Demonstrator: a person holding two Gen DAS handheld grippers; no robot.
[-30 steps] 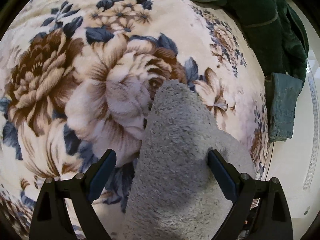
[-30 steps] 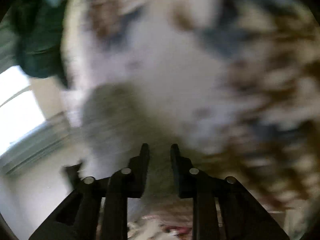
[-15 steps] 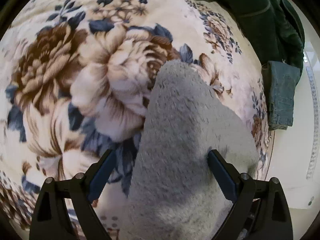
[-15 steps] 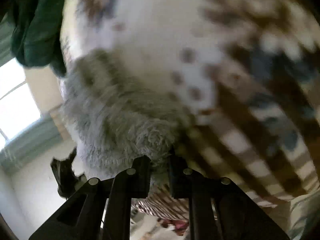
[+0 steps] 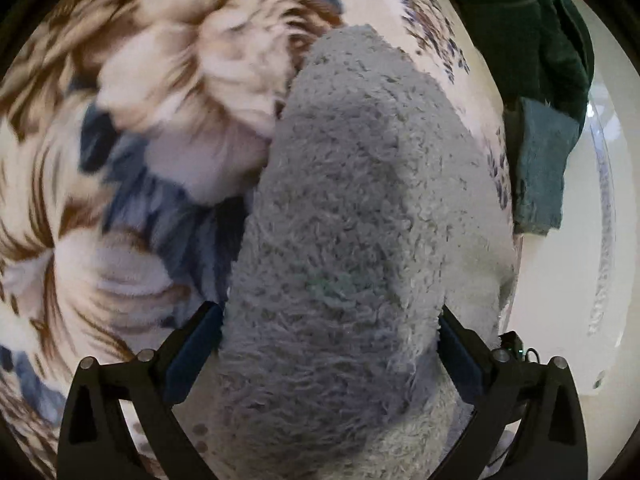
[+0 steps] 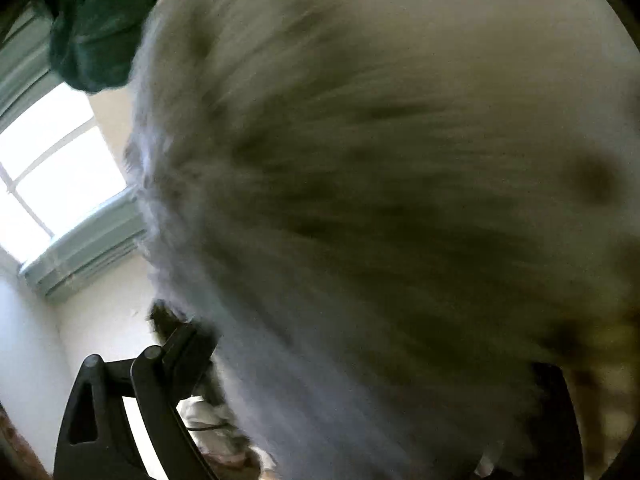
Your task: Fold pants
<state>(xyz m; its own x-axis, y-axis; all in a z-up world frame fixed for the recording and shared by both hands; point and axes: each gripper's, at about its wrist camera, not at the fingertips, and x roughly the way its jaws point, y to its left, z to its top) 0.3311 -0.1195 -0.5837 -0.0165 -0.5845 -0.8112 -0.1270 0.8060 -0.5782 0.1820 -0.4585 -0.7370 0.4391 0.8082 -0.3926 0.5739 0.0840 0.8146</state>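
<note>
We log: grey pants on floral blanket, no writing legible; left gripper opening wide astride them; right gripper opening, pants between, blurred; bed edge right, floor beyond.

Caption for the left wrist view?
Fluffy grey pants lie on the floral blanket between the opening jaws of the left hand-held gripper.

Black angular fingers with round silver screws are seen on the left gripper. Blue pads are fitted inside. The right gripper is made the same black.
</note>
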